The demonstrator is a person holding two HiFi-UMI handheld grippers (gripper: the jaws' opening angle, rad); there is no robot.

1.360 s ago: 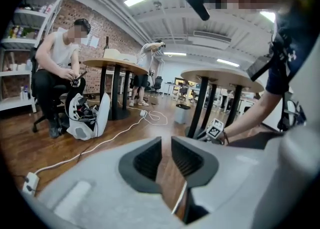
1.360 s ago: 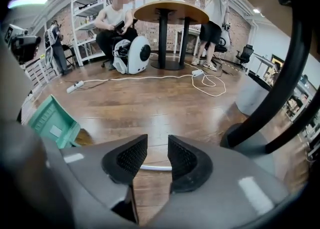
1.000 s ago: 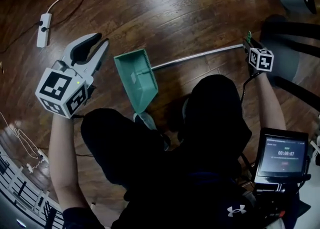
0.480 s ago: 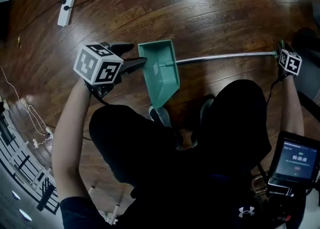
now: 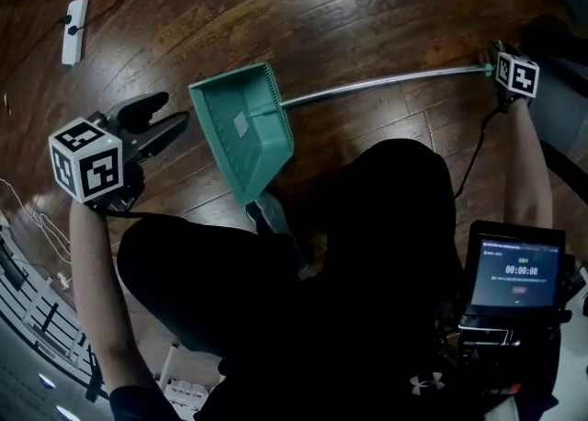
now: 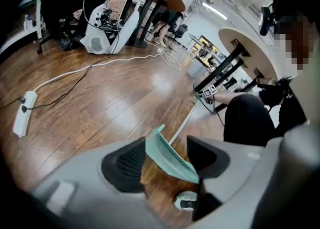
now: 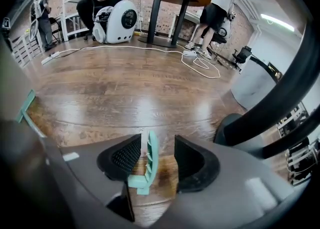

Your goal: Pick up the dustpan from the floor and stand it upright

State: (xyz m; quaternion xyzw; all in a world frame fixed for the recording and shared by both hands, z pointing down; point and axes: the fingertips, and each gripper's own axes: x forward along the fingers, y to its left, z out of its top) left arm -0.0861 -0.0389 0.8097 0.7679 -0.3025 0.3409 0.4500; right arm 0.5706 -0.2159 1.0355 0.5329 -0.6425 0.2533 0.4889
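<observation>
Teal plastic dustpan (image 5: 241, 130), chrome pole (image 5: 377, 86), on glossy wood floor (image 5: 322, 5). Left gripper (image 5: 175, 108) closing, rim (image 6: 170, 155) seemingly between jaws, untouched. Right gripper (image 7: 157, 153) opening around ribbed grip (image 7: 150, 165).

Both arms are reaching downward, the left gripper (image 5: 176, 108) closing its empty jaws just short of the dustpan (image 5: 241, 130), the right gripper (image 7: 159, 145) opening around its handle end (image 7: 150, 165).

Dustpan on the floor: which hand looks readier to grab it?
Probably the right. The right gripper, jaws opening, straddles the green handle end; the left gripper, jaws closing, hangs just short of the pan, nothing between them.
</observation>
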